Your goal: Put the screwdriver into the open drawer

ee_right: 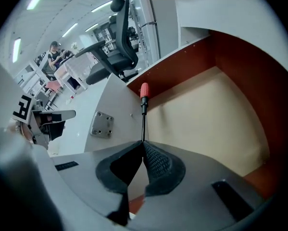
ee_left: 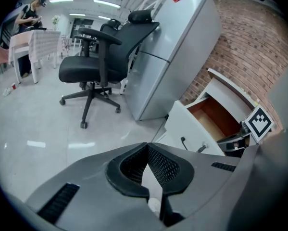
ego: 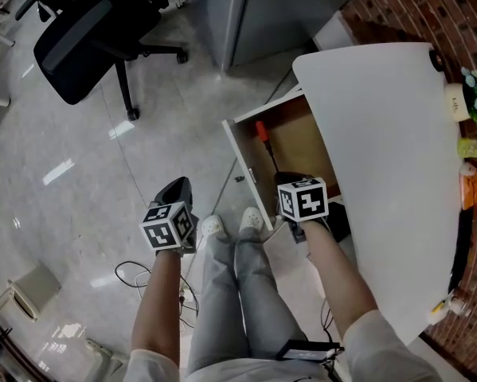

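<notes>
A screwdriver (ego: 267, 145) with a red handle (ee_right: 144, 90) and a thin dark shaft lies along the open wooden drawer (ego: 240, 154), handle toward the far left corner. My right gripper (ego: 291, 179) is shut on the tip end of the shaft, over the drawer's near part. In the right gripper view the jaws (ee_right: 143, 144) meet on the shaft above the drawer's beige floor (ee_right: 211, 119). My left gripper (ego: 177, 191) hangs shut and empty over the floor, left of the person's legs. Its jaws (ee_left: 147, 146) point toward the office chair.
A white tabletop (ego: 389, 157) overhangs the drawer's right side, with small items along its brick-wall edge. A black office chair (ego: 95, 22) and a grey cabinet (ego: 262, 6) stand beyond. Cables (ego: 130, 273) lie on the glossy floor by the person's shoes (ego: 230, 225).
</notes>
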`<state>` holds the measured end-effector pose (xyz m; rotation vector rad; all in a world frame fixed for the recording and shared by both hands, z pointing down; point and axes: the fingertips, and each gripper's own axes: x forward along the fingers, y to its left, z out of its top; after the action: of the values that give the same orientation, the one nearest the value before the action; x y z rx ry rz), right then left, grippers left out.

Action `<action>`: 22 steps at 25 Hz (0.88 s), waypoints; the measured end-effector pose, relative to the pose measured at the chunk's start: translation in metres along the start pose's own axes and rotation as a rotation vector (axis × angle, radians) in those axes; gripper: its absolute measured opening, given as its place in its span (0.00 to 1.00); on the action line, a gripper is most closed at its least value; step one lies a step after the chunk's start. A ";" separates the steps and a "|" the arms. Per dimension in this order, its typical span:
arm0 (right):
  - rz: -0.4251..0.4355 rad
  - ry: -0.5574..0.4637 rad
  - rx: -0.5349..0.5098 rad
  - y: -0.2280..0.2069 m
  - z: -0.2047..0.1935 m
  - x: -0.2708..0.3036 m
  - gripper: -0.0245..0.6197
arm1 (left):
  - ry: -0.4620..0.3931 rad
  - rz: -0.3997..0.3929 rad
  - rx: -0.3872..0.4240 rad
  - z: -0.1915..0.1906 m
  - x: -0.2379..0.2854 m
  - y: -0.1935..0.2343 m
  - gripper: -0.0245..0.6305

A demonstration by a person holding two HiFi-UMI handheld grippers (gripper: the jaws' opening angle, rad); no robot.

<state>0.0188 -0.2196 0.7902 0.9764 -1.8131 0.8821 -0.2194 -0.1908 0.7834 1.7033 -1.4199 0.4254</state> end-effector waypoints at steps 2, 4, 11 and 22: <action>0.002 0.031 0.007 -0.002 -0.001 0.008 0.07 | 0.021 0.012 -0.017 -0.005 0.004 0.009 0.05; -0.003 0.065 0.010 -0.005 -0.001 0.016 0.07 | 0.038 0.028 -0.044 -0.010 0.007 0.019 0.05; -0.039 0.138 0.001 -0.016 0.001 0.040 0.07 | 0.084 0.057 -0.064 -0.025 0.011 0.034 0.05; -0.062 0.184 -0.056 -0.015 -0.003 0.059 0.07 | 0.097 0.044 -0.112 -0.027 0.014 0.035 0.05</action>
<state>0.0150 -0.2392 0.8478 0.8821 -1.6343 0.8499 -0.2407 -0.1784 0.8230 1.5447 -1.3869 0.4381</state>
